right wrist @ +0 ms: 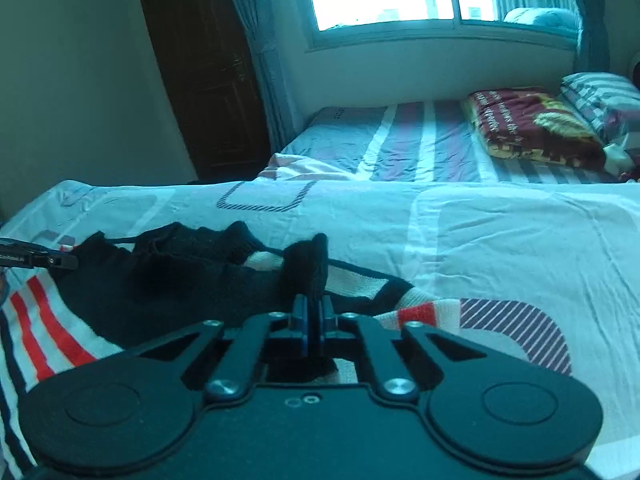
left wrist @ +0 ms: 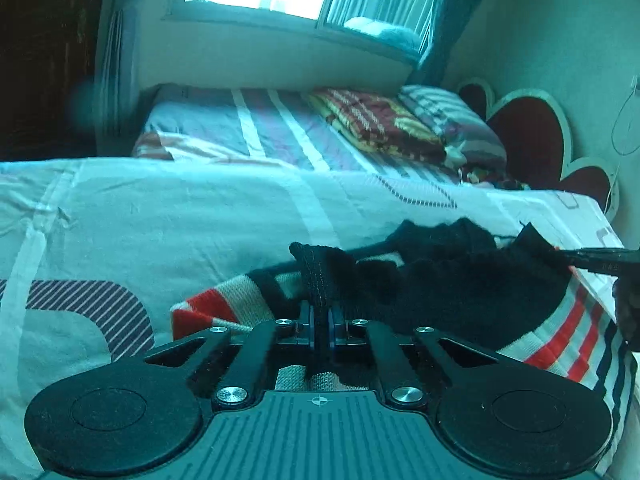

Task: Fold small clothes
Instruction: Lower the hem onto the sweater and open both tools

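1. your left claw (left wrist: 320, 322) is pressed together on a black ribbed edge of the sweater (left wrist: 460, 280); a tab of that knit stands up out of the closed jaws.
2. your right claw (right wrist: 315, 320) is likewise pinched shut on another black edge of the same sweater (right wrist: 168, 280), with a fold of knit rising between its pads.
3. the sweater lies on the bed (left wrist: 180, 216), black in the middle, with red, white and navy stripes showing at both sides. it is bunched, not flat.
4. the relation that matters: the garment runs crosswise between your two claws. from the left claw its bulk lies ahead and to the right; from the right claw, ahead and to the left. each claw shows at the edge of the other's view, so they sit near opposite ends of the black edge.
5. neither hand is nearer; both already hold. the next move likely calls for both claws to travel together, keeping the edge taut, so the fold lands square.
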Motion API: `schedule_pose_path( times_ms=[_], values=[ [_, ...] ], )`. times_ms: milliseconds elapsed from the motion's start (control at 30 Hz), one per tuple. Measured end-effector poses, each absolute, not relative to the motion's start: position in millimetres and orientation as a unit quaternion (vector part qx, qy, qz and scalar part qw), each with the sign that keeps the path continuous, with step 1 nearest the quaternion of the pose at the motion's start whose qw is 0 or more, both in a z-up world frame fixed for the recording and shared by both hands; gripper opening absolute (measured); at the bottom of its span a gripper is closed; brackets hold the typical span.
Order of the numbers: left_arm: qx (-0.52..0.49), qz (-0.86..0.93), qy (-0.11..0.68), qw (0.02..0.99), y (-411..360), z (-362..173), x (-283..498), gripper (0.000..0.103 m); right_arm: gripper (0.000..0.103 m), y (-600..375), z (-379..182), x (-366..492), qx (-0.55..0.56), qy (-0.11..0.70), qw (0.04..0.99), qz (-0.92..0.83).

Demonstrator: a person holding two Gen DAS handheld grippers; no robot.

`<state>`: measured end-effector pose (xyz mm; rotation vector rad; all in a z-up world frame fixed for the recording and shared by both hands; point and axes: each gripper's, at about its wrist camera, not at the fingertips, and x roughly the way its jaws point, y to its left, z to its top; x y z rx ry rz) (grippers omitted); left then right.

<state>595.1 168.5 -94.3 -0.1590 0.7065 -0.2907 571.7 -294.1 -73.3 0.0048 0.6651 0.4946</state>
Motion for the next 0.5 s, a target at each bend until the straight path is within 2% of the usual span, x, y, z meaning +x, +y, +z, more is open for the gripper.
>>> schedule_pose_path(
  times_ms=[133, 267, 433, 500],
  values=[
    [-0.077, -0.134, 0.295, 0.943, 170.7, -83.2, 579.8, 0.006, 0.006, -302.6, -60.3, 562.3, 0.028, 0.288, 0.927, 0.240],
    [-0.084, -0.109, 0.301, 0.944, 179.5, -83.6, 583.7, 0.006, 0.005, -306.4, -57.8, 566.3, 0.032, 0.285, 0.932, 0.223],
    [-0.075, -0.081, 0.334, 0.936, 178.4, -106.7, 594.5, 0.006, 0.005, -310.2, -87.6, 580.6, 0.032, 0.336, 0.925, 0.174],
    [-0.071, -0.075, 0.330, 0.938, 175.6, -113.3, 593.2, 0.006, 0.005, -311.4, -91.3, 579.5, 0.037, 0.331, 0.927, 0.172]
  ],
)
